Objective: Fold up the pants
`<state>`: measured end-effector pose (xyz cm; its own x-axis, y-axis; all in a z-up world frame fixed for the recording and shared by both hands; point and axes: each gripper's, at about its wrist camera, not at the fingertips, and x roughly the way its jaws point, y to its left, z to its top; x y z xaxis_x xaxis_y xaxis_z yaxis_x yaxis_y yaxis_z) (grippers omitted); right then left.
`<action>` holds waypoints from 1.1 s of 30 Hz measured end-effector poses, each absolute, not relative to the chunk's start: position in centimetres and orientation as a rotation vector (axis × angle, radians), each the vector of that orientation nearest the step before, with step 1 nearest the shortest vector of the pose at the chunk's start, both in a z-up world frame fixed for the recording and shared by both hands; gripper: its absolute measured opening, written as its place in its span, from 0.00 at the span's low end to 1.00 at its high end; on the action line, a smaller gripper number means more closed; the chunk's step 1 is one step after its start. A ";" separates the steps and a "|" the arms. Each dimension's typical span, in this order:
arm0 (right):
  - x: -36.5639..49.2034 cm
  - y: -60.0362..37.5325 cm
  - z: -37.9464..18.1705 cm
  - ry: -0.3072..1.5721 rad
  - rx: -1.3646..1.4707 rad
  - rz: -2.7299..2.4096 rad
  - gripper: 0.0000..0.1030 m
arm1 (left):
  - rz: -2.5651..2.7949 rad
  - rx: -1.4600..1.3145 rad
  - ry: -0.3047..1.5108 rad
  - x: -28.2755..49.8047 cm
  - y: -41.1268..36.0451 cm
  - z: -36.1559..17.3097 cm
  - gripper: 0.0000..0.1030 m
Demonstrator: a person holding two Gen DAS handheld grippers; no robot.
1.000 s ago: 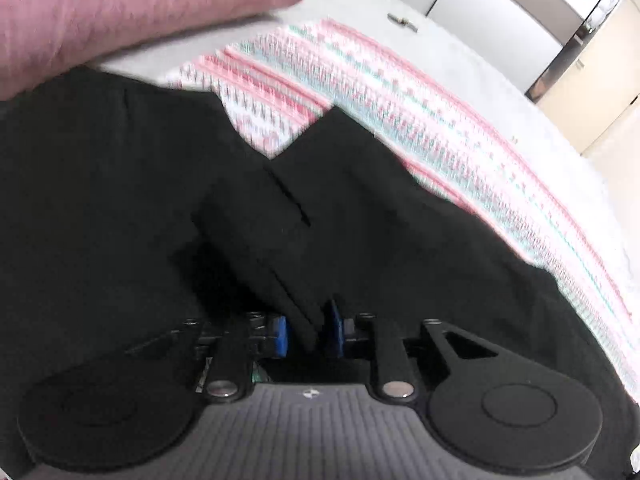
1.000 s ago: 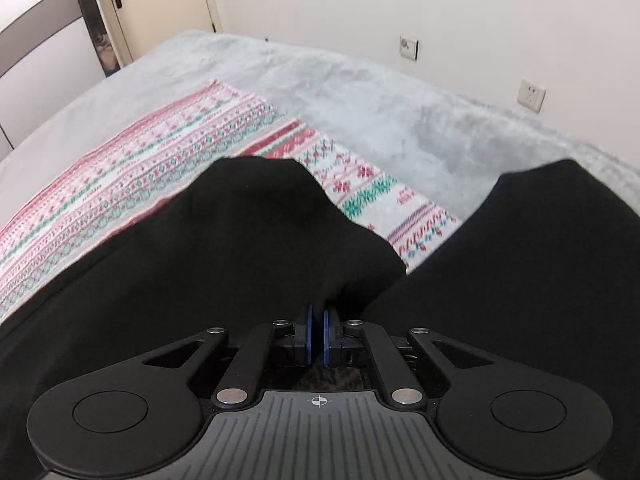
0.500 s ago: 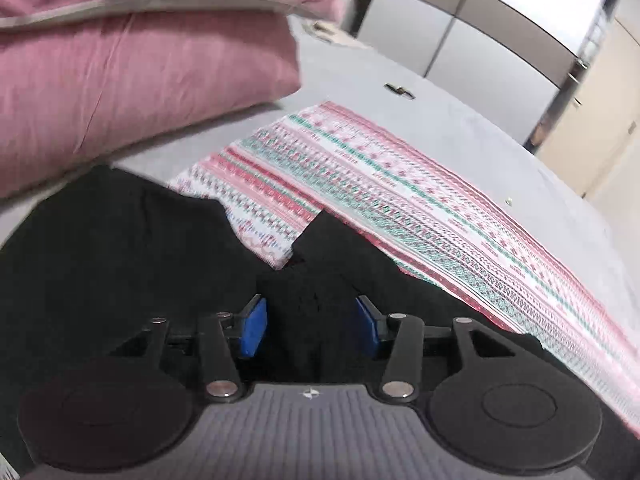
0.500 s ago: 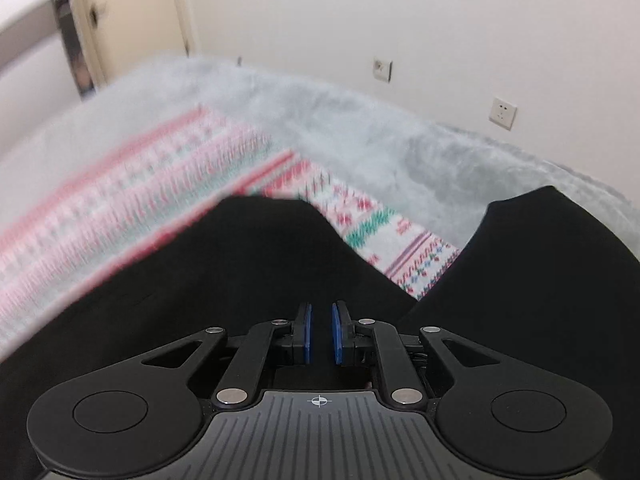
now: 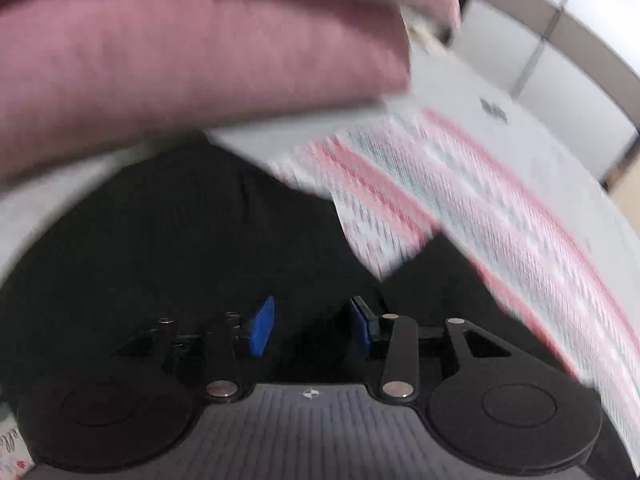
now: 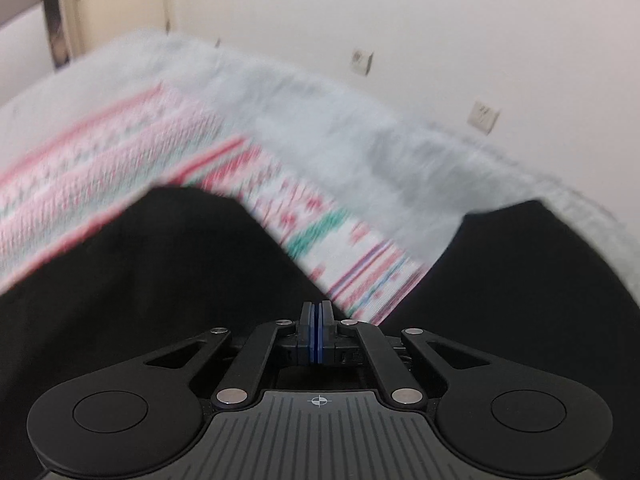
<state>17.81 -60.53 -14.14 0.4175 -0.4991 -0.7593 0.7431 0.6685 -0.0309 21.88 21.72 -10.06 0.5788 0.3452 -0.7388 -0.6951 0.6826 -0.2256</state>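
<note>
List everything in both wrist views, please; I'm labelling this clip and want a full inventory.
pants: one pair, black, spread on the bed right ahead of both claws.
patterned blanket: one, white with red and green bands, on the bed under and beyond the pants.
grey bedspread: one, pale grey, beyond the blanket to the wall.
pillows: two stacked, pink, at the bed's head, left wrist view.
wall sockets: two, white, on the cream wall.
wardrobe: grey-white panels, beside the bed.
door: cream, far left in the right wrist view.
left claw: blue pads apart, nothing between them.
right claw: blue pads pressed together, no cloth visible between them.
</note>
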 end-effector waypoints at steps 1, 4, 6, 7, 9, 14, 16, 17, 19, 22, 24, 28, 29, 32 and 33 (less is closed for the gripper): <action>17.5 -60.7 -13.8 0.802 0.362 -0.803 0.02 | 0.675 -0.517 0.672 21.6 21.7 -9.1 0.61; 17.8 -60.2 -13.8 0.813 0.386 -0.745 0.12 | 0.665 -0.478 0.595 22.0 21.2 -6.8 0.67; 19.0 -59.2 -14.4 0.867 0.325 -0.718 0.15 | 0.588 -0.475 0.577 23.4 19.7 -6.0 0.68; 19.5 -58.9 -14.6 0.880 0.304 -0.714 0.15 | 0.486 -0.454 0.610 24.9 18.2 -6.0 0.70; 20.1 -58.9 -14.9 0.880 0.301 -0.712 0.18 | 0.178 -0.401 0.730 29.0 13.6 -6.5 0.76; 20.5 -59.7 -15.4 0.881 0.331 -0.723 0.35 | -0.229 -0.113 0.876 37.1 -0.3 -9.4 0.78; 20.7 -59.3 -15.6 0.897 0.300 -0.718 0.35 | -0.303 -0.044 0.921 39.9 -4.3 -11.2 0.80; 20.8 -59.2 -15.7 0.902 0.286 -0.714 0.35 | -0.317 -0.023 0.939 40.9 -5.4 -12.0 0.80; 20.8 -59.3 -15.9 0.906 0.275 -0.704 0.36 | -0.309 0.035 0.957 43.0 -7.0 -13.8 0.80; 20.9 -59.3 -16.4 0.915 0.247 -0.683 0.36 | -0.263 0.102 0.990 44.6 -8.1 -15.8 0.43; 21.2 -59.0 -16.6 0.925 0.202 -0.664 0.33 | -0.257 0.121 0.948 44.2 -8.1 -15.6 0.24; 21.5 -59.7 -16.4 0.906 0.244 -0.634 0.00 | -0.176 -0.035 0.802 44.3 -5.3 -12.8 0.24; 21.4 -59.8 -16.3 0.898 0.259 -0.641 0.00 | -0.174 -0.101 0.788 44.5 -4.4 -12.5 0.24; 21.3 -59.8 -16.5 0.926 0.239 -0.644 0.00 | -0.132 -0.130 0.800 45.3 -3.9 -13.3 0.24; 21.3 -59.8 -16.6 0.935 0.233 -0.639 0.00 | -0.120 -0.139 0.812 45.6 -3.9 -13.9 0.24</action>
<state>21.25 -59.76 -16.60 0.4268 -0.4091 -0.8066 0.6033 0.7932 -0.0830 45.56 -3.94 -13.86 0.6819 -0.1599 -0.7138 0.0533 0.9841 -0.1696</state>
